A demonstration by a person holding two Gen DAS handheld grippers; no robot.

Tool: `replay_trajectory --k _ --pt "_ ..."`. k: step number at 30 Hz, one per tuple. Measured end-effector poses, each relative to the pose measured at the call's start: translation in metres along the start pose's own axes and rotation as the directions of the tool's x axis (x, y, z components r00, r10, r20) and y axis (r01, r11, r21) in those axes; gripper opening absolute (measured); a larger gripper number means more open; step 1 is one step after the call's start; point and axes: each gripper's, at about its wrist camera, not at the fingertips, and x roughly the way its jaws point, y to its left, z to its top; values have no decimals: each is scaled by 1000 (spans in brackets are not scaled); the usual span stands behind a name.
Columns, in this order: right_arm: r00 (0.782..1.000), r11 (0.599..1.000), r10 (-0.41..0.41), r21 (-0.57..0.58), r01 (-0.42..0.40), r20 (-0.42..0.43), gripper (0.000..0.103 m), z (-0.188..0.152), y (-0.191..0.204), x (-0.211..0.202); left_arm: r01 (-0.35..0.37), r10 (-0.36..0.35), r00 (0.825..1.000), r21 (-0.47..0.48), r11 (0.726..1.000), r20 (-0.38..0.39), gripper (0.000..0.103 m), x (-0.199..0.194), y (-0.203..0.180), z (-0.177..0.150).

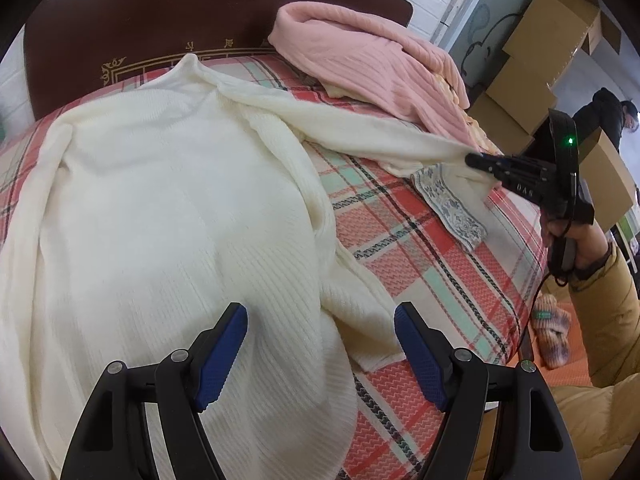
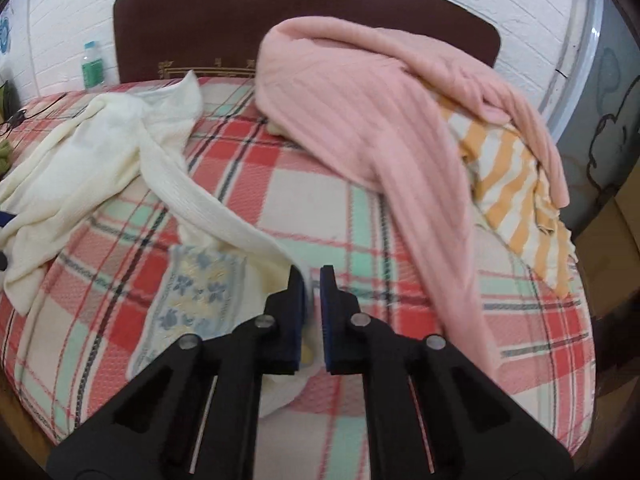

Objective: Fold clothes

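A cream ribbed sweater lies spread over the plaid bed cover. My left gripper hovers open over its lower body, blue pads wide apart. One long cream sleeve stretches right to my right gripper, which is shut on the cuff. In the right wrist view the sleeve runs down into my right gripper, its jaws nearly together on the cuff's edge. The sweater's body lies bunched at the left.
A pink ribbed garment and an orange-striped cloth are piled at the bed's far right. A floral patterned strip lies flat nearby. A dark headboard stands behind. Cardboard boxes and a person stand beyond the bed.
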Motion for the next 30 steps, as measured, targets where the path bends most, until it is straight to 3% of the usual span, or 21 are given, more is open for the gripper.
replay_trajectory --k 3,4,6,8,10,11,15,17,19,20,24,27,30 --pt "998 997 -63 45 62 5 10 15 -30 1 0 0 1000 -9 1000 0 78 1 3 2" --pt "999 996 -50 73 50 7 10 18 -38 0 -1 1 1000 -12 1000 0 78 1 4 2" --pt "999 992 49 115 -51 18 11 18 -40 -1 0 0 1000 -18 1000 -2 78 2 6 3" --pt "993 986 118 114 -118 10 22 9 -24 0 2 -3 1000 -23 1000 -7 78 4 7 4" --pt "984 978 179 111 -177 -1 99 -3 -6 2 3 -3 1000 -25 1000 -11 78 5 8 5" --pt "983 976 185 115 -184 7 101 -11 2 2 2 -2 1000 -25 1000 -11 78 6 8 6" --pt "969 960 245 149 -237 -33 91 -33 18 18 13 -14 1000 -19 1000 -19 78 10 7 8" --pt "959 947 277 187 -262 -58 67 -39 18 31 17 -17 1000 -16 1000 -26 78 13 7 9" --pt "961 947 270 196 -253 -62 27 -36 13 36 17 -17 999 -13 1000 -28 78 13 6 9" --pt "962 946 268 203 -253 -51 21 -33 8 36 16 -17 999 -12 1000 -28 78 14 5 9" --pt "984 961 177 212 -177 22 19 -11 -24 20 12 -13 1000 -19 1000 -24 78 11 7 10" --pt "996 973 63 216 -77 69 19 9 -55 9 7 -7 1000 -28 1000 -18 78 9 12 11" --pt "999 972 9 236 -18 39 19 16 -72 17 3 -3 1000 -40 999 -12 78 8 15 12"
